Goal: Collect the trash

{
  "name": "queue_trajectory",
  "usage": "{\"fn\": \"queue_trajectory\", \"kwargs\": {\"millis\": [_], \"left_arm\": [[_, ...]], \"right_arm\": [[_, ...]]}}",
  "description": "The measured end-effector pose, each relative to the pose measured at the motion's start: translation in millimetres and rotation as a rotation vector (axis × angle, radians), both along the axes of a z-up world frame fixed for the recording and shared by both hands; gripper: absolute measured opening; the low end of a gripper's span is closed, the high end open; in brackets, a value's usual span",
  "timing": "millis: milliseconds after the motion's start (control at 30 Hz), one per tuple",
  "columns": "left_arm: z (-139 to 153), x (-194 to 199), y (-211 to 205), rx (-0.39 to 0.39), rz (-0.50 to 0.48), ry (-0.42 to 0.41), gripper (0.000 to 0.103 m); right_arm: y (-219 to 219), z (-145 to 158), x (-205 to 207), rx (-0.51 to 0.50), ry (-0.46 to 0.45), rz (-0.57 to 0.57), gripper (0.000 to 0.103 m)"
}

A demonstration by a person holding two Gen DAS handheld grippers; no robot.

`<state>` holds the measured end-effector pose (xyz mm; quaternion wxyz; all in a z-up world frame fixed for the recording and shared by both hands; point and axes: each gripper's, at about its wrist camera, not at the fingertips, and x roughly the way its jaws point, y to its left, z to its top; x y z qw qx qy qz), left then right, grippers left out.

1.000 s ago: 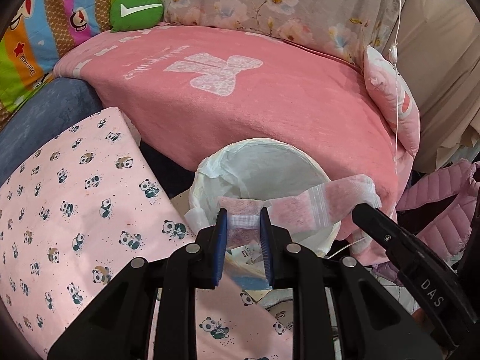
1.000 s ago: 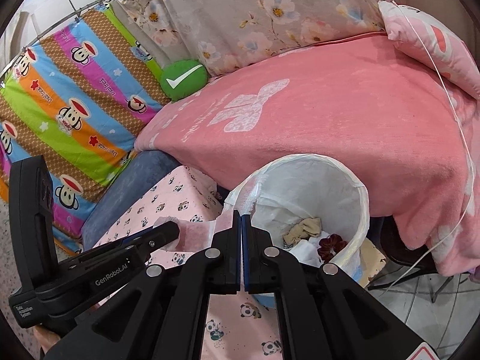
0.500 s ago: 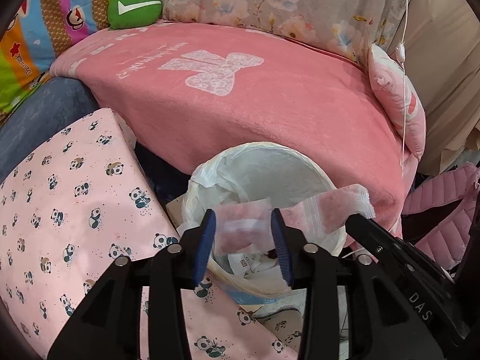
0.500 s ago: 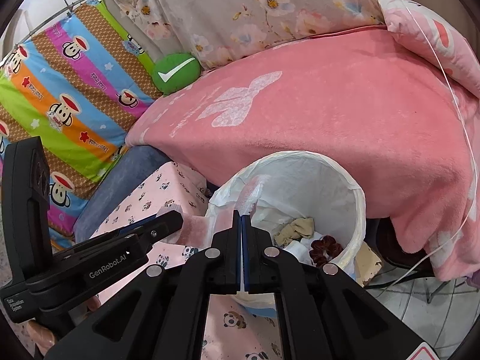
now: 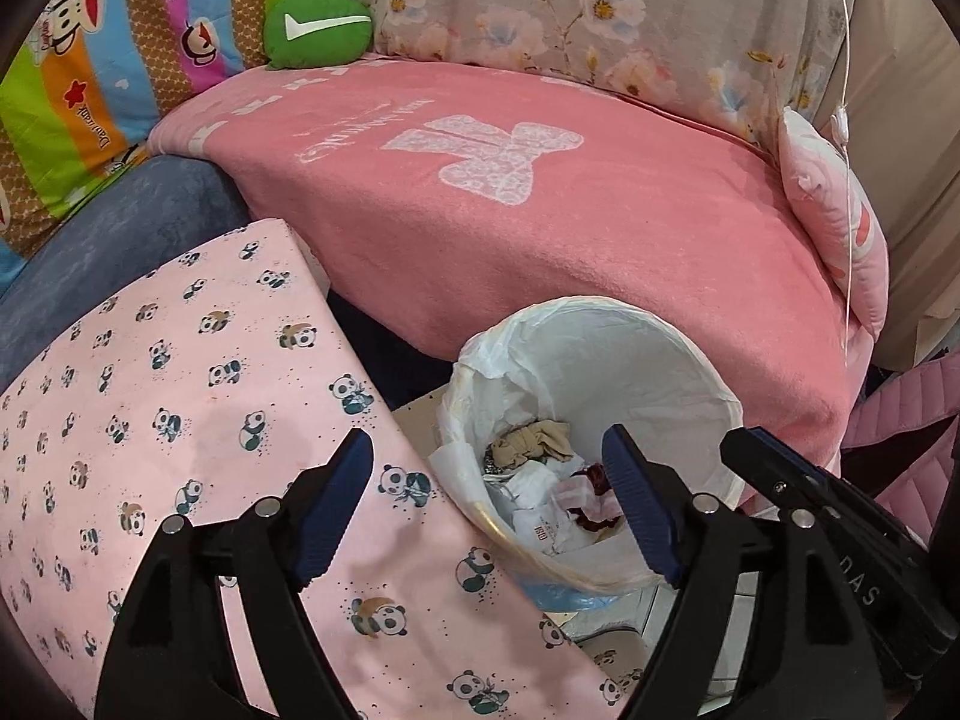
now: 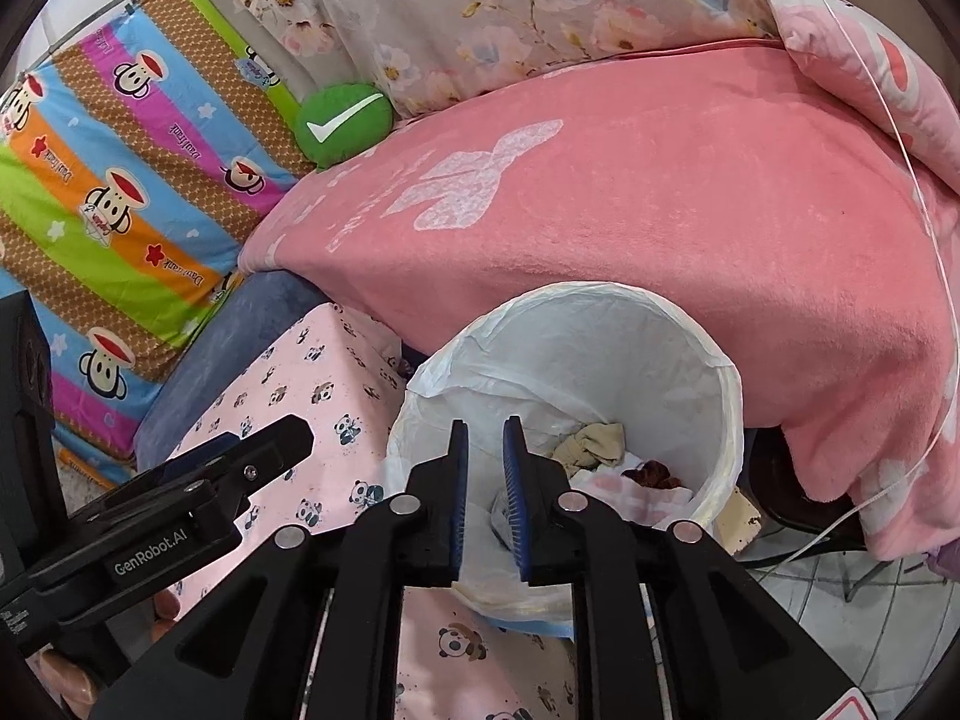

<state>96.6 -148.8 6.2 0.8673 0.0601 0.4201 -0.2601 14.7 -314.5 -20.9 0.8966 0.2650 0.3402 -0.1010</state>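
Released pink wrapper (image 6: pixel 624 489) lying crumpled in bin (image 6: pixel 729 396), both grippers parted, empty.

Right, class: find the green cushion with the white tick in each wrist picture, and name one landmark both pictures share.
Left wrist view: the green cushion sits at the upper left, at the far edge of the pink blanket.
Right wrist view: the cushion lies left of centre, upper part, at the blanket's far left corner.
Shared landmark: the white-lined bin, in the lower middle of both.
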Motion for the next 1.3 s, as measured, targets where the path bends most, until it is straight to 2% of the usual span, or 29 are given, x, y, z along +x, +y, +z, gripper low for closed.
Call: {"fn": "queue_trajectory", "kwargs": {"millis": [100, 267, 533, 633, 733, 833, 933, 1100, 1133, 1167, 1300], "left_arm": [[1, -3, 9, 0.025, 0.031, -0.019, 0.075], [3, -10, 27, 0.041, 0.08, -0.039, 0.082], [3, -25, 42, 0.078, 0.112, -0.079, 0.091], [1, -29, 49, 0.087, 0.126, -0.081, 0.092], [-1, -32, 55, 0.095, 0.146, -0.073, 0.093], [-3, -34, 61, 0.097, 0.163, -0.065, 0.094], [-4, -38, 64, 0.102, 0.175, -0.067, 0.094], [-4, -47, 65, 0.116, 0.18, -0.085, 0.094], [-4, -48, 65, 0.12, 0.179, -0.09, 0.094], [-4, -50, 65, 0.125, 0.178, -0.095, 0.094], [-4, -55, 63, 0.129, 0.175, -0.098, 0.095]], "right_arm": [[5, 1, -1, -0.022, 0.005, 0.006, 0.024], [24, 12, -7, -0.094, 0.035, 0.02, 0.041], [50, 21, -21, -0.214, 0.106, 0.041, 0.045], [57, 19, -28, -0.248, 0.108, 0.034, 0.06], [63, 18, -33, -0.285, 0.118, 0.016, 0.067], [65, 17, -37, -0.293, 0.119, 0.009, 0.071], [65, 16, -41, -0.302, 0.123, 0.007, 0.086], [65, 16, -49, -0.307, 0.125, 0.01, 0.089], [64, 15, -52, -0.307, 0.128, 0.001, 0.096], [65, 16, -51, -0.309, 0.129, 0.0, 0.099], [67, 14, -53, -0.321, 0.141, -0.006, 0.099]]}}
